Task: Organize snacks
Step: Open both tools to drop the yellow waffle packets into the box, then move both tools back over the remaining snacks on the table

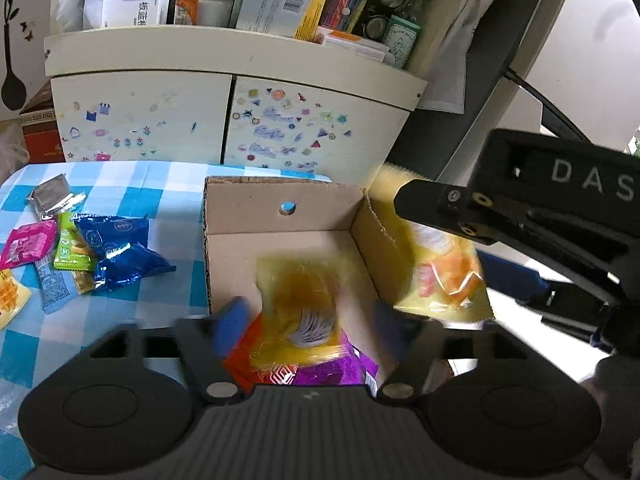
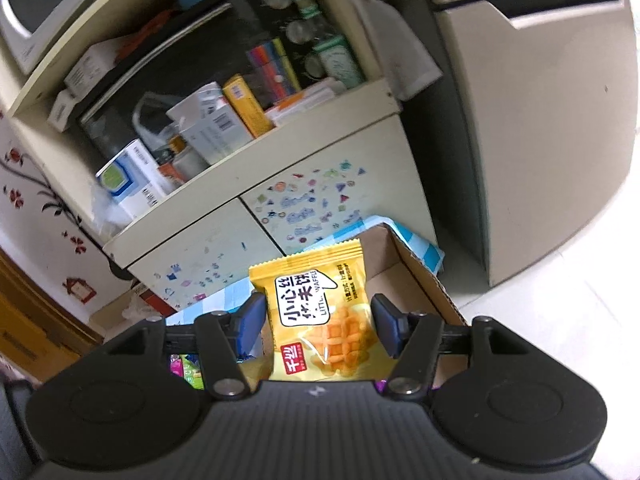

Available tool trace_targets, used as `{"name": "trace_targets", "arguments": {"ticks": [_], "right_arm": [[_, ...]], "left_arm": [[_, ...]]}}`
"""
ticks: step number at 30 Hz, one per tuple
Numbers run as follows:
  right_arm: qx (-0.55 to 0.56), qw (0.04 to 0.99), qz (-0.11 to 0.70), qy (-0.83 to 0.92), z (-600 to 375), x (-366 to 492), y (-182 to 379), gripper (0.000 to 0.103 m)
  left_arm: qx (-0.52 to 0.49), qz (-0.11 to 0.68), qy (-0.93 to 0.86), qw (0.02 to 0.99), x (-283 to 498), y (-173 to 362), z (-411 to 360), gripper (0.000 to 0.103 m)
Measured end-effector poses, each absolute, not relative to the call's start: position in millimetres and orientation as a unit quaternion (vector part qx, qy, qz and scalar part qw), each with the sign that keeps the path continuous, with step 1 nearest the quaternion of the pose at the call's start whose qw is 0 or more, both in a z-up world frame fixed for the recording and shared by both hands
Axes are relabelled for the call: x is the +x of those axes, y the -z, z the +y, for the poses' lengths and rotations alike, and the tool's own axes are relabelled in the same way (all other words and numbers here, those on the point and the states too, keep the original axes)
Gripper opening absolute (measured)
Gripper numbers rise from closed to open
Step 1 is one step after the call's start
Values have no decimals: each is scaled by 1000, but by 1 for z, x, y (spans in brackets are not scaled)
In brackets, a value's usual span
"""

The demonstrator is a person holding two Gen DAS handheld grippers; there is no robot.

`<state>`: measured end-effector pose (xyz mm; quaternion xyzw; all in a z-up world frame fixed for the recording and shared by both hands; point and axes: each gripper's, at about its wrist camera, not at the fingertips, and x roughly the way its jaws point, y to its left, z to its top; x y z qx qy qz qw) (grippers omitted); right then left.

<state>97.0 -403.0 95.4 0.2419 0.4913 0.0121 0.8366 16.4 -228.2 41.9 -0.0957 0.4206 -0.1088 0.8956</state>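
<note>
Two blue packets [image 1: 124, 252] on table; one waffle packet [image 2: 324, 316] between right tool [image 2: 320, 320].

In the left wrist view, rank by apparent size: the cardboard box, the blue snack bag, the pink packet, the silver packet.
1. Cardboard box, clearly largest.
2. Blue snack bag.
3. Pink packet and silver packet look too alike to rank; the silver one lies farther from the camera.
</note>
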Motion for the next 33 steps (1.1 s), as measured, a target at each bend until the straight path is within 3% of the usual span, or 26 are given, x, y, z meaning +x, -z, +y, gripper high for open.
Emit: {"name": "trace_targets", "arguments": {"ticks": [3, 22, 33], "right_arm": [[263, 832, 489, -6, -408, 97, -94, 74], [302, 820, 484, -52, -398, 99, -88, 74], [271, 820, 495, -91, -370, 101, -86, 74]], "left_arm": [[-101, 405, 112, 902, 15, -48, -223, 92], [-106, 401, 81, 906, 10, -57, -147, 95], [-116, 399, 15, 909, 6, -56, -67, 95]]}}
